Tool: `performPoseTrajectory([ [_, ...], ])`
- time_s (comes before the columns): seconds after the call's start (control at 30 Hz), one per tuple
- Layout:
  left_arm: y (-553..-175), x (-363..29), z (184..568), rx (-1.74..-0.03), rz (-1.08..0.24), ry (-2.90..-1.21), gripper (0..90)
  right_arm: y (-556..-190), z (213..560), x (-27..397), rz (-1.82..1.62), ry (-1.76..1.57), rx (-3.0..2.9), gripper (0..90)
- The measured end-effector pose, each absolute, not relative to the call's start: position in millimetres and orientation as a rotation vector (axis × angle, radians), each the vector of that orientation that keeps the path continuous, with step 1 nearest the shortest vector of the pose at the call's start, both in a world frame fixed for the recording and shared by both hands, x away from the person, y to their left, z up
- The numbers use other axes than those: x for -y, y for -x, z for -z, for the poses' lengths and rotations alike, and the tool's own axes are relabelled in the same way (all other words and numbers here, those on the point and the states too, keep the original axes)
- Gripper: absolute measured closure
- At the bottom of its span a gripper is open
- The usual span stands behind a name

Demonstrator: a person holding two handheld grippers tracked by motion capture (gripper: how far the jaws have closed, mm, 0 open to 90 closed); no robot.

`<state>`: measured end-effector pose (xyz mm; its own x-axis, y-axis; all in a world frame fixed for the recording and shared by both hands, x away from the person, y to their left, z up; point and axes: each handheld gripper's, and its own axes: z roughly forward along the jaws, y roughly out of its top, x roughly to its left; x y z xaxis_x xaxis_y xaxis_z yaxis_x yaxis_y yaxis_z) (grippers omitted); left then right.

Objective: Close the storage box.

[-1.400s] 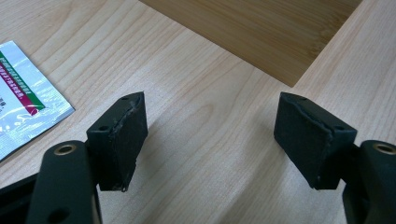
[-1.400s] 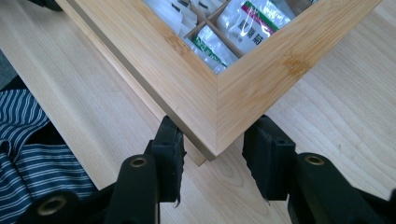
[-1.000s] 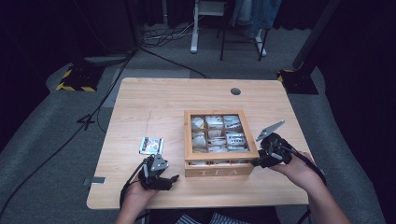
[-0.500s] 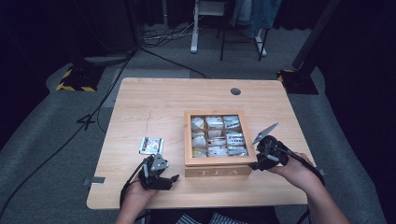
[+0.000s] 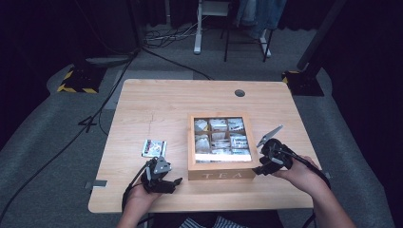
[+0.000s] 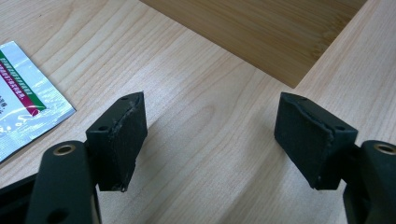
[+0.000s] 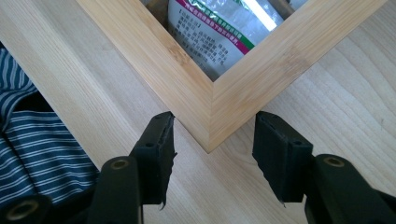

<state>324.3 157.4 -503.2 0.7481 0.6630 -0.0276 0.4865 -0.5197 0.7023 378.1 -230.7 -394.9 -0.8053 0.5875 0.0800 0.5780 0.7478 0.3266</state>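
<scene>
I have the wooden table filling the middle of the high view, and the wooden tea box sits right of centre on it, lid down, sachets showing through its six-pane window.

My right gripper is at the box's lower right corner. Its jaws have just been opening: in the right gripper view the box corner points down between the two pads, but neither pad presses on the wood, so the grip is off. I judge that means the box has been let go where it stands, closed and squared to the table edge.

Against the earlier high view, the right hand has shifted only slightly down and outward along the box's right side; the box itself has not moved.

My left gripper rests low at the bottom left of the high view, jaws apart over bare table, holding nothing.

The loose tea sachet lies flat left of the box, well apart from it, unchanged from before.
</scene>
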Motion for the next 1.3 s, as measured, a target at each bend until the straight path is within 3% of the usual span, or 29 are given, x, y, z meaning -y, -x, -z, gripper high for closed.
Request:
performPoseTrajectory([
  [0.7, -322, -171, 503, -0.881, -0.333, -2.217, 26.2, -386, 367, 259, -0.947, -0.967, -2.625, 42.0],
  [1.3, -327, -182, 503, -0.903, -0.335, -2.210, 26.2, -415, 391, 309, -1.001, -1.034, -2.445, 41.8],
])
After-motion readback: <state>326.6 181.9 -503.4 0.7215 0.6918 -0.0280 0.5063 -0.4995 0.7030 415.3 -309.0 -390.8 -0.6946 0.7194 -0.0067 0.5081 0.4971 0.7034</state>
